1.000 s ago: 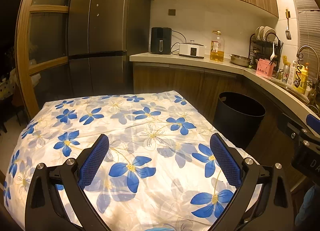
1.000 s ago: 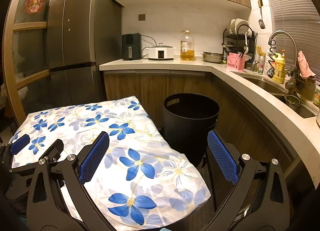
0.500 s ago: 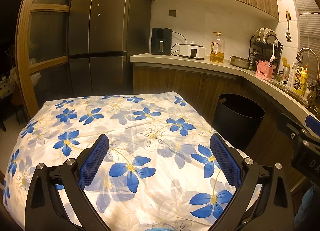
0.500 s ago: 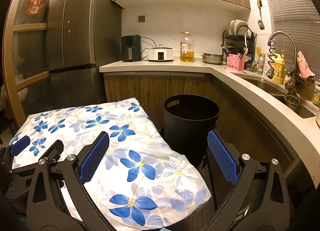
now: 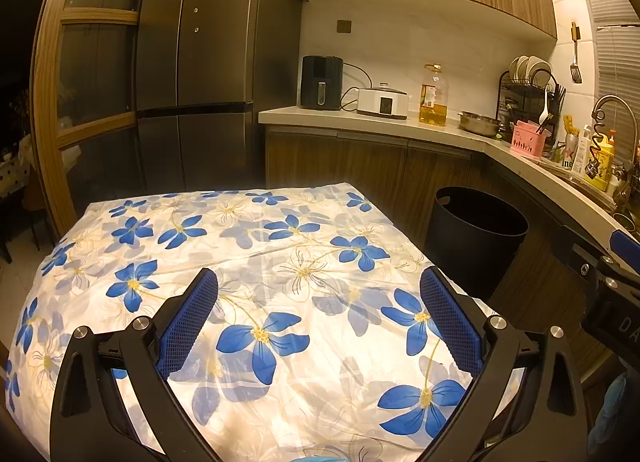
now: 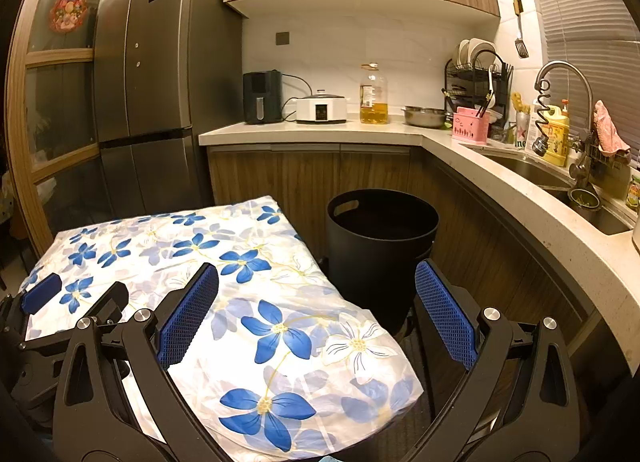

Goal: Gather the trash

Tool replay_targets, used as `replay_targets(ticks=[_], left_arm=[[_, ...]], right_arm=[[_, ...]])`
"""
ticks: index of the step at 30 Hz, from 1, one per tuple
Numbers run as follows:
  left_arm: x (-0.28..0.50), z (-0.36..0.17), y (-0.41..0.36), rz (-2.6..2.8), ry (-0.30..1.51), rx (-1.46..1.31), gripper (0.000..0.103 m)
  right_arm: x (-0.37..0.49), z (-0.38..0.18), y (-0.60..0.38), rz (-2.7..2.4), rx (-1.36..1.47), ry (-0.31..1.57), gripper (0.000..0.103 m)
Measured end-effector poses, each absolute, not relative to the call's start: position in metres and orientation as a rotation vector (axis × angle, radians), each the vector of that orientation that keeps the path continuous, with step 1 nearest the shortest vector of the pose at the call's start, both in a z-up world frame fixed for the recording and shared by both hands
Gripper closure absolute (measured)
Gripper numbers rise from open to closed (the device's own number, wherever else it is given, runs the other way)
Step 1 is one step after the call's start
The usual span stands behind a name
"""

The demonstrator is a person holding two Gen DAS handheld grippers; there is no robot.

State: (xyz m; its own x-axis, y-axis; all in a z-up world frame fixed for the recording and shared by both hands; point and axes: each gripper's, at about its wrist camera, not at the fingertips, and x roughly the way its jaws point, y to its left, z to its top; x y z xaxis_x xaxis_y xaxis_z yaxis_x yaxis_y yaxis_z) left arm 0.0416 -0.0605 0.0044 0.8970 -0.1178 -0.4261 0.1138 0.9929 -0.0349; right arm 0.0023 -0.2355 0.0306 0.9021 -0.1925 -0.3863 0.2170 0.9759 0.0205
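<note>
My left gripper (image 5: 318,304) sits nearest, jaws spread wide, nothing between the 2 blue pads (image 5: 188,316), hovering level over the near part of the bench (image 5: 120,222). My right gripper (image 6: 316,302) is also wide open and empty, held level over the bench's near right corner, its right finger out past the cloth edge above the floor. In the right view the left gripper shows at the lower left edge; in the left view part of the right gripper shows at the right edge.

The bench is covered by a white tablecloth (image 6: 256,246) with blue flowers, long axis running away from me toward the fridge (image 5: 216,62). The cloth surface looks bare; I see no trash on it in either view. Its right edge drops off toward the bin, corner drooping near my right gripper.

Trash bin (image 6: 380,246): black, round, upright, mouth open upward, a handle cutout on the left rim. It stands on the floor just beside the bench's right edge, between bench and cabinet fronts, inside too dark to tell contents. Open room above it.

Farther back, the counter (image 6: 304,128) carries an air fryer (image 6: 262,96), cooker (image 6: 321,108), oil bottle (image 6: 373,96), steel bowl (image 6: 424,116), dish rack (image 6: 476,74). Sink (image 6: 532,176) and faucet (image 6: 568,78) at far right.
</note>
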Motion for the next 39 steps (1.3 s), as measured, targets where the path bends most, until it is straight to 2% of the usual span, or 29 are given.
replay_targets(ticks=[15, 24, 35, 39], left_arm=[[0.0418, 0.0055, -0.0613, -0.122, 0.434, -0.003, 0.006], [0.0435, 0.0041, -0.0637, -0.126, 0.44, 0.03, 0.028], [0.044, 0.0041, -0.0597, -0.11, 0.439, 0.028, 0.028], [0.0439, 0.004, -0.0594, -0.101, 0.435, 0.038, 0.024]], right_arm=[[0.002, 0.031, -0.2361, -0.213, 0.065, 0.392, 0.006], [0.0019, 0.0324, -0.234, -0.214, 0.068, 0.388, 0.006], [0.003, 0.0331, -0.2325, -0.214, 0.077, 0.391, 0.006], [0.0032, 0.0329, -0.2327, -0.216, 0.078, 0.389, 0.006]])
